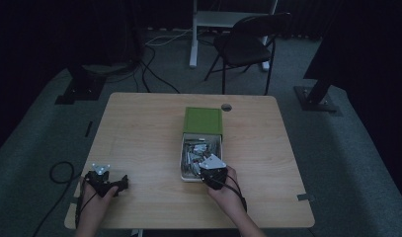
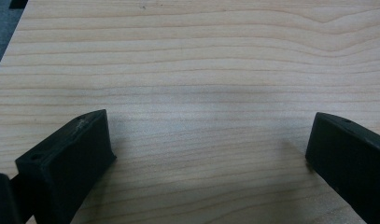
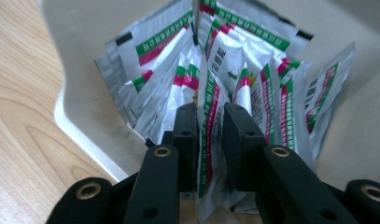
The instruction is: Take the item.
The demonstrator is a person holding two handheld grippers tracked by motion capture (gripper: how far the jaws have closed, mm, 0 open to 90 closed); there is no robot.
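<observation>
Two grippers: one per hand, near table (image 1: 139,128) edge at 6 o'clock.
Left gripper (image 2: 208,154): jaws spread wide over bare wood, nothing between.
Right gripper (image 3: 210,135): jaws narrowed on one upright foil sachet (image 3: 207,116).
White tray (image 1: 182,170): table centre, full of sachets.
Green lid (image 1: 203,120): touching tray at 12 o'clock.

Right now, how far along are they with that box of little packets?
Early, it seems. Done: the green lid is slid back and the white box lies open. In hand: the right hand-held gripper has its jaws around one silver sachet standing among the others. Left: no sachet lies out on the table yet, and the left hand-held gripper is open over bare wood.
</observation>
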